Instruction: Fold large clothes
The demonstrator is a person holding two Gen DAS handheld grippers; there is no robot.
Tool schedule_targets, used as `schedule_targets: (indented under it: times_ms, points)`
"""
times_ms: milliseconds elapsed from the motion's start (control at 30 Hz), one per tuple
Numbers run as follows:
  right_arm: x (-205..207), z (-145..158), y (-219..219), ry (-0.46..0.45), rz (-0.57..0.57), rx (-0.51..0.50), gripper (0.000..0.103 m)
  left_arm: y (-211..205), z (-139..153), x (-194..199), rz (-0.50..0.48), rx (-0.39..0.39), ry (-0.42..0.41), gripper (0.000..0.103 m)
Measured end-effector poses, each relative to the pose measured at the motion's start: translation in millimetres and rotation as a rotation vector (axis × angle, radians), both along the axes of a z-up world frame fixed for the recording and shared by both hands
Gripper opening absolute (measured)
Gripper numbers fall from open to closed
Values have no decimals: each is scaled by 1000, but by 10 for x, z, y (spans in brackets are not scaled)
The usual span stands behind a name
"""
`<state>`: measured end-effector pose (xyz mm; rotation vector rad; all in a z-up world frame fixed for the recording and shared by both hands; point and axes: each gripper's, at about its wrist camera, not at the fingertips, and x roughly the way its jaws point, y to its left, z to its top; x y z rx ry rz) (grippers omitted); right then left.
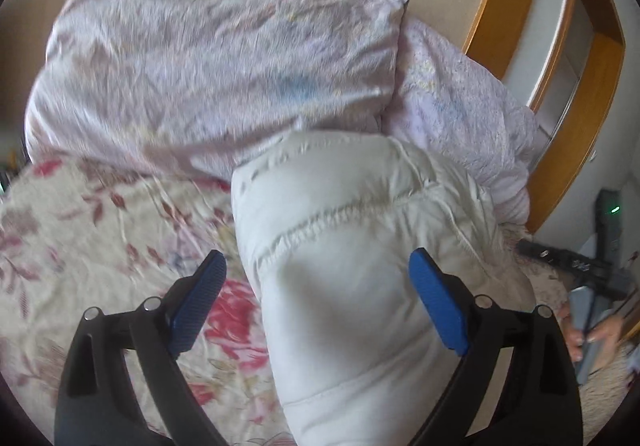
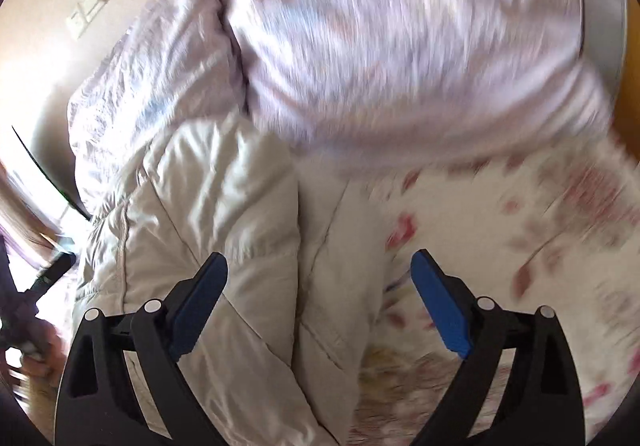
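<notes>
White padded jacket (image 1: 352,246) lay folded lengthwise on the flowered sheet (image 1: 100,230), long axis running away toward the lilac duvet (image 1: 208,58). Left gripper (image 1: 318,300) straddled it, jaws wide, gripping nothing; right gripper (image 2: 320,300) likewise open, over the jacket's right edge.

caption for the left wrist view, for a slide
Open left gripper poised over a white quilted jacket lying on a floral bedsheet, lilac duvet bunched behind.
</notes>
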<state>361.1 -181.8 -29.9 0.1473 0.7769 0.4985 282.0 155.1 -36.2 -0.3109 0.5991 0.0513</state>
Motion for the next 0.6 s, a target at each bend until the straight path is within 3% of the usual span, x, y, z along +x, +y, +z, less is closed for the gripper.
schedule_targets:
  times_ms: [67,167,233,333,467,600]
  points:
    - [-91,159,115,-52,30,-10,94,-97,73,14,-9,34,8,92]
    - [-172,273,495,-140,62,-111,79,-256,106,64,-22,81,22,92]
    - [-180,284,724,-183,82,-163,62,-337,105,126,-21,103,33,91]
    - [-146,241,940,-215,97,-180,48,-379,70,234,-24,94,61,84]
    - [-104,154,998,-270,93,-176,40,-386,11,373,-1,125,80,82]
    - [22,-51,1101,-279,67,-289,37,-409,-73,476,-1,166,82,85]
